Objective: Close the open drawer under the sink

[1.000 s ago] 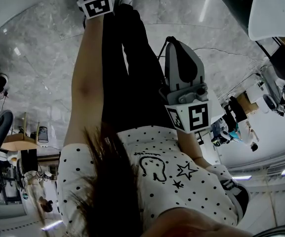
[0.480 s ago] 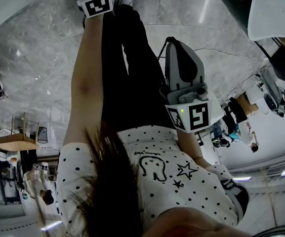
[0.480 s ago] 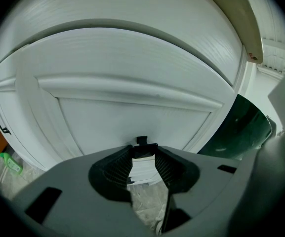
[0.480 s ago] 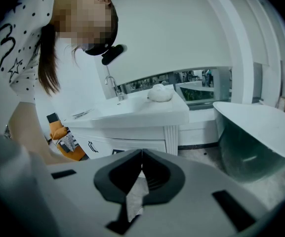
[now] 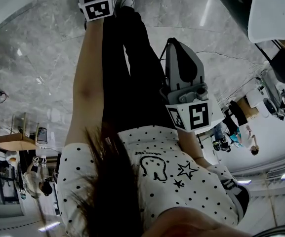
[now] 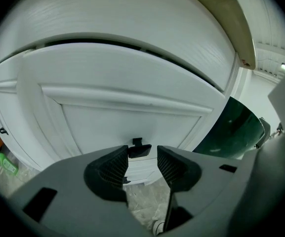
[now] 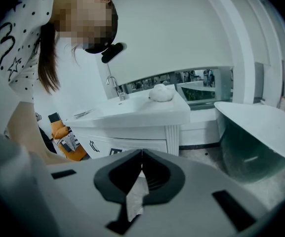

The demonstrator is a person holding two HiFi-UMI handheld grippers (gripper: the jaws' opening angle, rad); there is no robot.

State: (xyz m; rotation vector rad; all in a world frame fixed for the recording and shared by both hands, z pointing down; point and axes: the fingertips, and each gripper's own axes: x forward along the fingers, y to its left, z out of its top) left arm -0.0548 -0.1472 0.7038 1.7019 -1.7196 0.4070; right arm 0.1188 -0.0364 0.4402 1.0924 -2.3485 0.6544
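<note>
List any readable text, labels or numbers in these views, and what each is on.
No text in any view can be read.
Shirt: small script above the face drawing, too small to read.
Left cube and right cube: square code markers only, no letters or numbers.
Orange object beside the vanity: printed patch, too blurred to read.

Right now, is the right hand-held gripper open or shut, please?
Shut. In its own view, the right hand-held gripper shows both jaw tips touching, with nothing held between them.
</note>
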